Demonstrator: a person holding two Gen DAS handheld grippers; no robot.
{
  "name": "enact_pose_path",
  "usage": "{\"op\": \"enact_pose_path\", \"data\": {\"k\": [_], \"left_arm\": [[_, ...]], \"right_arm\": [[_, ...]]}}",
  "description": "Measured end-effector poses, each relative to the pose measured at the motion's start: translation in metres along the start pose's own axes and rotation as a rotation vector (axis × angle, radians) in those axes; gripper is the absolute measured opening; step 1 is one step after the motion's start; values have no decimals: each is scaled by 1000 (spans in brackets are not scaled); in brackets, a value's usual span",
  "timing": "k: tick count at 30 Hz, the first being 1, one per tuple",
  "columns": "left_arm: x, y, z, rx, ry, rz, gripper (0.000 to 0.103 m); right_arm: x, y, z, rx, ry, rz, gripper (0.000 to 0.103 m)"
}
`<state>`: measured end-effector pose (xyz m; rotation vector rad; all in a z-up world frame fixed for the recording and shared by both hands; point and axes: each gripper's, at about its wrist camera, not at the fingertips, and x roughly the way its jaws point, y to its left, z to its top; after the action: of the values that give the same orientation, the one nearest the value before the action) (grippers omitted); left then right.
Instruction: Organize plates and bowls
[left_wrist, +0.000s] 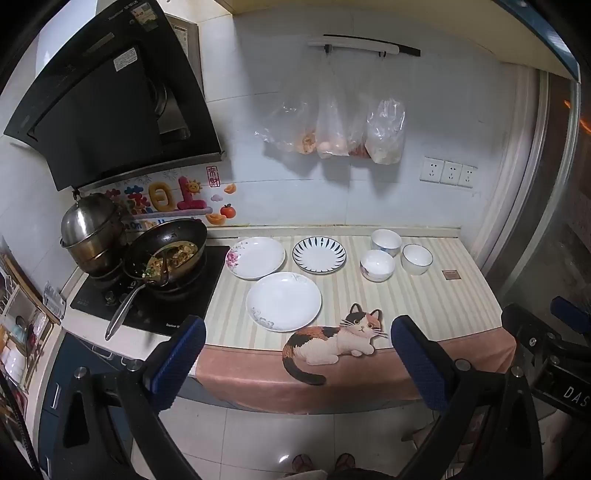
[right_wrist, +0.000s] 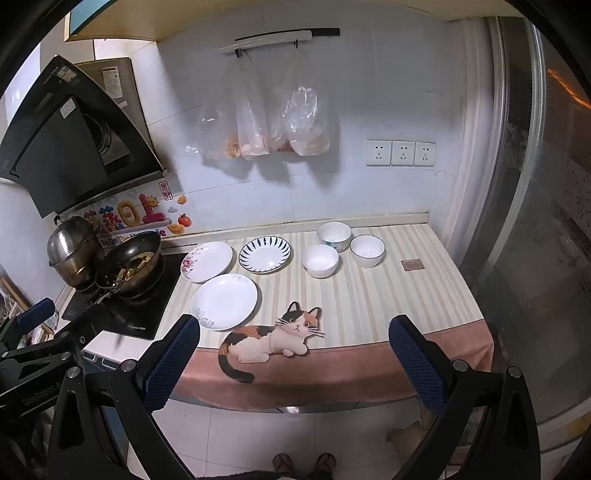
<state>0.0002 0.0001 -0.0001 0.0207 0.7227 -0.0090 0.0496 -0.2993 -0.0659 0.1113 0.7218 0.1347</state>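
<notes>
Three plates lie on the striped counter mat (left_wrist: 424, 302): a white plate with a pink flower (left_wrist: 258, 257) (right_wrist: 208, 261), a blue-striped plate (left_wrist: 319, 254) (right_wrist: 264, 254), and a plain white plate (left_wrist: 283, 301) (right_wrist: 224, 301) nearest the front. Three white bowls stand to their right: one at the back (left_wrist: 386, 242) (right_wrist: 334, 236), one in front (left_wrist: 377, 265) (right_wrist: 320, 260), one with a dark rim (left_wrist: 417, 259) (right_wrist: 367, 250). My left gripper (left_wrist: 298, 332) and right gripper (right_wrist: 294, 330) hang open before the counter's front edge, with nothing between their blue pads.
A hob at the left carries a wok with food (left_wrist: 166, 251) and a steel pot (left_wrist: 90, 232); the wok handle points toward the front. A cat picture (left_wrist: 332, 339) marks the mat's front. Plastic bags (left_wrist: 332, 129) hang on the wall. A person's feet show on the floor.
</notes>
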Motion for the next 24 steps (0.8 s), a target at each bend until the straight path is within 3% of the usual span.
{"op": "enact_pose_path", "data": {"k": [24], "left_arm": [[1, 6, 0, -5, -1, 7, 103]], "right_arm": [[-1, 2, 1, -3, -15, -2, 103]]}}
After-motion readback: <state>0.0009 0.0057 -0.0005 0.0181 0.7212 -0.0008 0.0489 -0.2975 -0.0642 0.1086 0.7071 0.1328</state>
